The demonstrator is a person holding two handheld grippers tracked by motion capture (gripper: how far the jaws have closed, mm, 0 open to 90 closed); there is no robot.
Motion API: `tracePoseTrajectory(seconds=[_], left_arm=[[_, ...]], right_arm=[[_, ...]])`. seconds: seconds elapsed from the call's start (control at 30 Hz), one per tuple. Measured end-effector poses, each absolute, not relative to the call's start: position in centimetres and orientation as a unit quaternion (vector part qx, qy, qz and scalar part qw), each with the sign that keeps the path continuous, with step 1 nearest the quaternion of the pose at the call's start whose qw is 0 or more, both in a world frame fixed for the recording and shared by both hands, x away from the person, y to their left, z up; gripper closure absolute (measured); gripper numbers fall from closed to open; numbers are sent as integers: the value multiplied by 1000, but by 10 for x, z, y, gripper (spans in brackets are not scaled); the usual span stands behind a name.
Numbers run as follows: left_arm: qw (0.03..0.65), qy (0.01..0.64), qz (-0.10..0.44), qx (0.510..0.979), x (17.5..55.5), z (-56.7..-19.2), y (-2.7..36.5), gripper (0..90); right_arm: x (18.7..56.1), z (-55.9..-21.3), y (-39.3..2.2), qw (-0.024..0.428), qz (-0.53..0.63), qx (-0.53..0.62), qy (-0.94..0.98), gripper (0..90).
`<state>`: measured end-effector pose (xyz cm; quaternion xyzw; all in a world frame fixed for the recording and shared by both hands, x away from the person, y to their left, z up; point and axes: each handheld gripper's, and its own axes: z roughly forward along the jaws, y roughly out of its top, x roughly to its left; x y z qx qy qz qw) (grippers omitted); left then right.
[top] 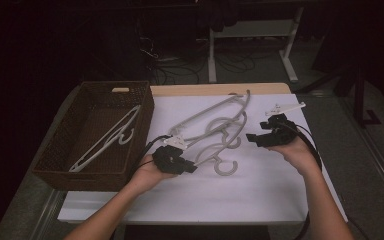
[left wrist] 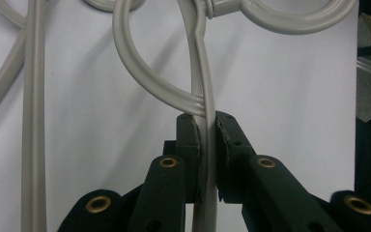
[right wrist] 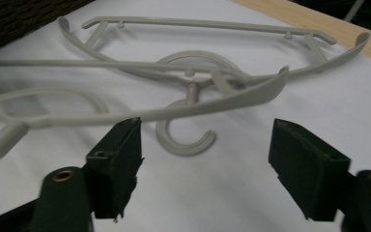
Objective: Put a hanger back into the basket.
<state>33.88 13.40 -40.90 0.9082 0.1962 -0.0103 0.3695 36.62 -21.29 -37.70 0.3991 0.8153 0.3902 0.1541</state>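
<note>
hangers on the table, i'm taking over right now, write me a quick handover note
Left hand-held gripper: shut on the arm of a grey hanger.
Right hand-held gripper: open, nothing between its jaws, facing the hanger pile.
Things: one hanger in the basket already lies inside the brown basket at the table's left; the tangled rest lie on the white sheet.
Done: one hanger binned.
Left: probably free the gripped hanger from the tangle, put it in the basket, then the others.
</note>
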Motion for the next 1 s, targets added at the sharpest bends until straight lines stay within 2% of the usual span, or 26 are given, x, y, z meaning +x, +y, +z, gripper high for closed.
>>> tracePoseTrajectory(seconds=[0.27,0.47,0.87,1.0], left_arm=[[372,207,-12,905,345,-397,131,819],[378,213,-5,901,349,-380,127,819],[388,213,11,897,356,-329,132,818],[391,212,17,895,359,-313,138,818]], right_arm=[[337,-394,-210,147,408,397,809,135],[319,-406,-207,148,403,395,812,119],[290,-422,-209,153,403,405,807,1],[286,-425,-207,152,399,402,810,0]])
